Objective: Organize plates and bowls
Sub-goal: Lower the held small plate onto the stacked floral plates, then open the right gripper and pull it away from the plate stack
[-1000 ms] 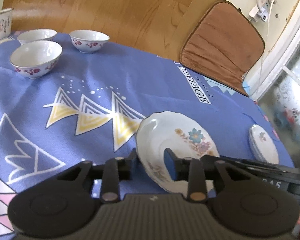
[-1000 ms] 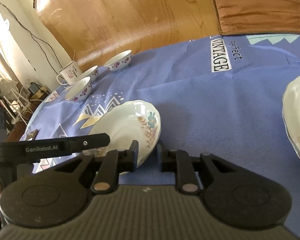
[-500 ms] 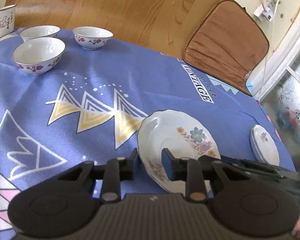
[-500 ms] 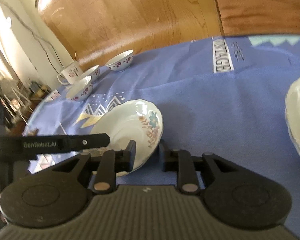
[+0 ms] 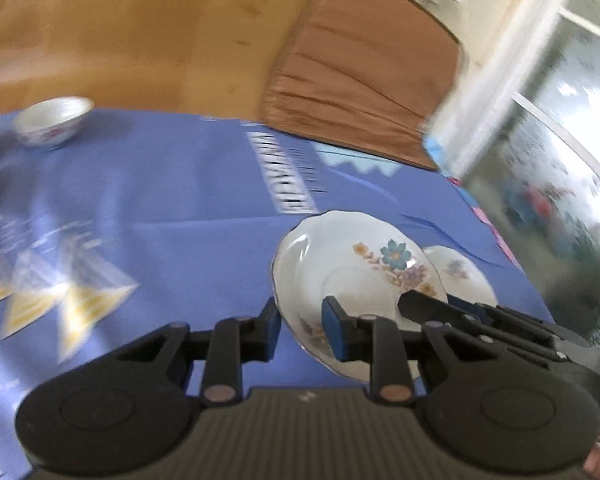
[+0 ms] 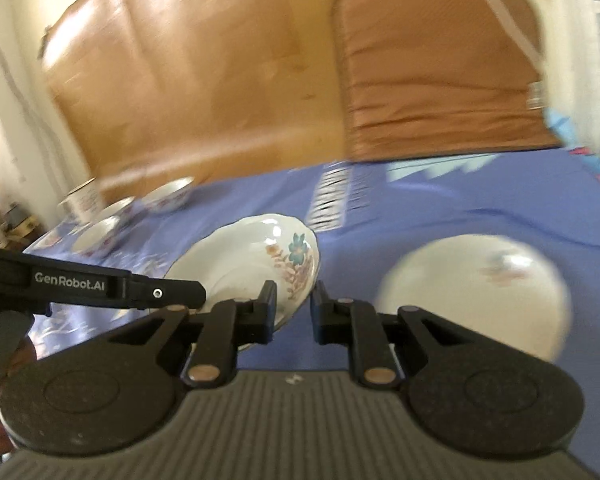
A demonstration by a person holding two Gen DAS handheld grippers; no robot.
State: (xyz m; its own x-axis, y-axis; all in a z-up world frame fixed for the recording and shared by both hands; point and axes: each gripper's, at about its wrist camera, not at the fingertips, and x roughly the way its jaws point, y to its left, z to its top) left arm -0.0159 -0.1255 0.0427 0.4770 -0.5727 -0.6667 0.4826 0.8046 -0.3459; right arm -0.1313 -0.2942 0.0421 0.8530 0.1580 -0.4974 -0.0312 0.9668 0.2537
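Left gripper: I am pinching the near-left rim of the flowered plate.
Right gripper: I am clamping that plate's right rim.
Plate: tilting above the blue tablecloth, just left of the plate stack.
Bowls: sitting far left.

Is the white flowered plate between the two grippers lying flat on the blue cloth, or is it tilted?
Tilted. The white flowered plate is held at opposite rims, its far edge raised above the blue cloth.

Floral plate tilted above blue cloth, second plate flat — bowls far left
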